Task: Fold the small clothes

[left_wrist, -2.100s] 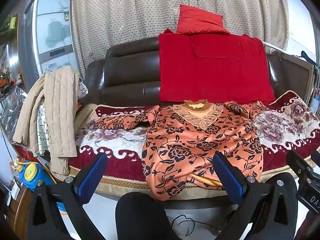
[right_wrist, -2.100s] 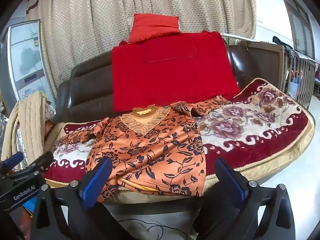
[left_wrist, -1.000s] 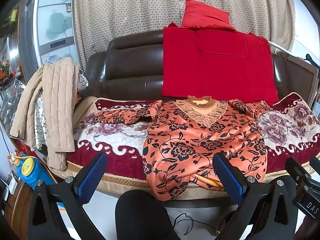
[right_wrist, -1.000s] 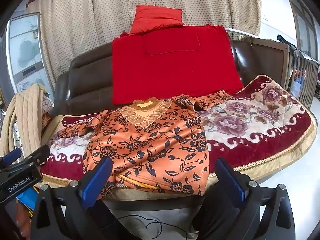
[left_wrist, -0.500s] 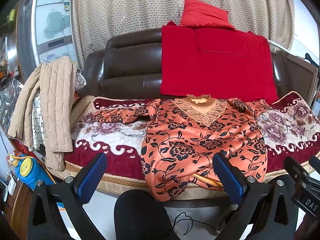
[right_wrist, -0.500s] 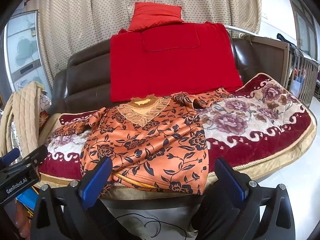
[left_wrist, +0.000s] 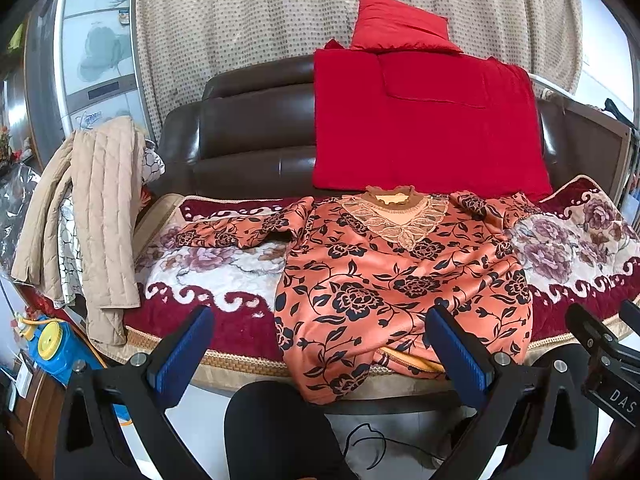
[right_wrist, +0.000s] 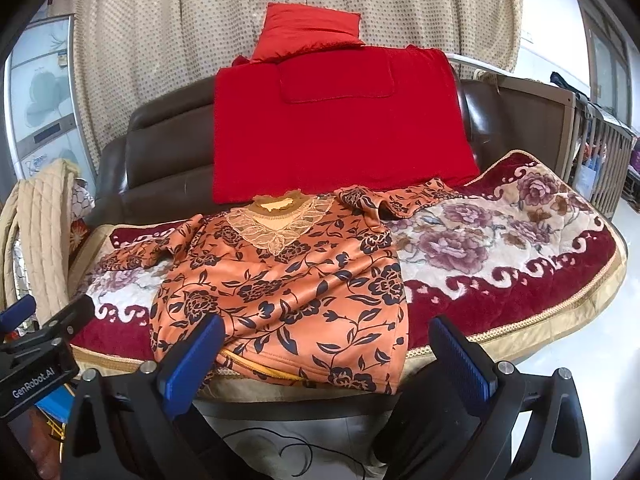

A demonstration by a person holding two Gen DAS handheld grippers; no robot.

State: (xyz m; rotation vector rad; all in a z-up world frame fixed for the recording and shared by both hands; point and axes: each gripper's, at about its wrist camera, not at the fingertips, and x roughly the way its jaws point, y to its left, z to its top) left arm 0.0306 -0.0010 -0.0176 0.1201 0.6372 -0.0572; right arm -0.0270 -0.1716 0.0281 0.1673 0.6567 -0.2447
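Observation:
An orange top with black flowers and a lace collar [left_wrist: 400, 276] lies spread flat, face up, on the sofa seat, sleeves out to both sides, hem hanging over the front edge. It also shows in the right wrist view [right_wrist: 288, 288]. My left gripper [left_wrist: 320, 344] is open and empty, held in front of the hem, apart from it. My right gripper [right_wrist: 326, 356] is open and empty, also in front of the hem. Each gripper shows at the edge of the other's view.
The top lies on a floral red-and-cream blanket [left_wrist: 208, 276] over a brown leather sofa [left_wrist: 248, 136]. A red throw [left_wrist: 424, 120] and a red cushion [left_wrist: 400, 24] are on the backrest. A beige quilted jacket [left_wrist: 100, 208] hangs on the left arm. A dark knee [left_wrist: 276, 428] and cables are below.
Both grippers have shifted slightly; the sofa and top sit a little nearer and lower in the views. Both stay open and empty. The top has not moved.

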